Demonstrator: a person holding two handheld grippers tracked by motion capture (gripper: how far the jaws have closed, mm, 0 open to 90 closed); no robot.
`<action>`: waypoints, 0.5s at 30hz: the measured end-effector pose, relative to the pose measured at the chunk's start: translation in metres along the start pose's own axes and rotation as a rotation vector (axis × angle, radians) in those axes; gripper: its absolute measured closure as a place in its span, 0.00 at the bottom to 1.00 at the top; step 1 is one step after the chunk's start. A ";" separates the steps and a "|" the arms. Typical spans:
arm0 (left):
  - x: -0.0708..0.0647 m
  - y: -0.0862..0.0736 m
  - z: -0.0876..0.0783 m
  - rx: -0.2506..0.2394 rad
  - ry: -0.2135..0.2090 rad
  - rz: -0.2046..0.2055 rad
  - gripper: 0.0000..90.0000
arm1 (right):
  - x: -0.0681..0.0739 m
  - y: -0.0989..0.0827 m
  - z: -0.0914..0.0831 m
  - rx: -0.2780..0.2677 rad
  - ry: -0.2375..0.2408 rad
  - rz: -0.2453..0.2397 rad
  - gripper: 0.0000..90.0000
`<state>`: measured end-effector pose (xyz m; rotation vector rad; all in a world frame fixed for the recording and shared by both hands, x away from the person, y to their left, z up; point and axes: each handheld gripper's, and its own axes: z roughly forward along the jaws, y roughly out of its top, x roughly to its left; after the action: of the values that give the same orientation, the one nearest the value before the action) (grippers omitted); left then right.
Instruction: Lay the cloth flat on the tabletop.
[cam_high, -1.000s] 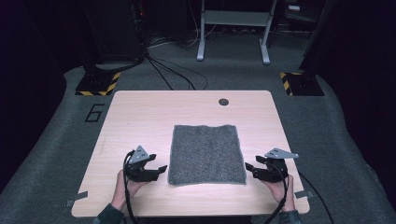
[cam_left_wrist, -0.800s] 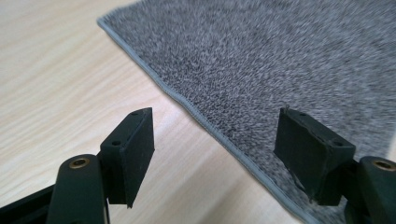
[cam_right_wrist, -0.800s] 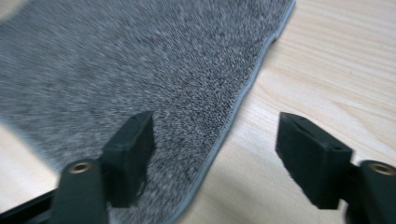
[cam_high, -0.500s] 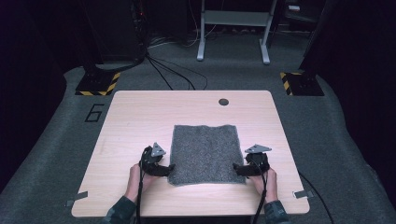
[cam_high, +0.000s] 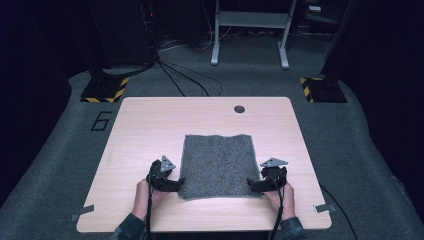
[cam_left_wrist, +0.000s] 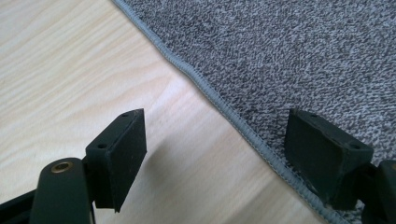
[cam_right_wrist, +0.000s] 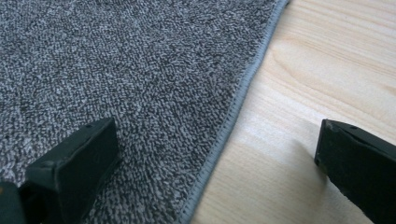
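Observation:
A grey square cloth (cam_high: 217, 165) lies flat on the wooden table (cam_high: 150, 125), near its front edge. At the cloth's near left corner my left gripper (cam_high: 175, 184) is open. In the left gripper view (cam_left_wrist: 215, 135) the jaws straddle the hemmed edge of the cloth (cam_left_wrist: 289, 51), one over bare wood and one over the fabric. At the near right corner my right gripper (cam_high: 252, 185) stands wide open. Its view (cam_right_wrist: 217, 140) has one jaw over the cloth (cam_right_wrist: 116, 60) and the other over wood. Both pairs of jaws have just been opening, and neither pinches the fabric.
A round cable hole (cam_high: 239, 109) sits near the table's far edge. Tape strips (cam_high: 81, 213) (cam_high: 324, 207) mark the floor by the front corners. Stands with yellow-black bases (cam_high: 105, 90) (cam_high: 322, 87), cables and a metal frame (cam_high: 250, 30) stand behind the table.
Both hands have come inward and down from beside the cloth to its near corners. The jaws now straddle its side edges.

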<state>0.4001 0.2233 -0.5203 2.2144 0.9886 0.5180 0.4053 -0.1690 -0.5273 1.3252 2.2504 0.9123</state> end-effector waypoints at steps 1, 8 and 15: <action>0.000 -0.002 -0.002 0.000 0.003 0.007 0.24 | 0.001 0.000 0.000 -0.004 0.001 0.000 0.00; 0.003 -0.012 -0.008 -0.020 -0.002 -0.015 0.24 | 0.009 -0.003 -0.002 -0.008 0.012 -0.016 0.00; -0.001 -0.018 -0.013 -0.036 0.015 -0.019 0.24 | 0.014 -0.008 -0.005 -0.009 0.011 -0.021 0.00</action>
<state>0.3831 0.2371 -0.5241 2.1703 0.9998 0.5398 0.3905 -0.1613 -0.5286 1.2927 2.2615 0.9236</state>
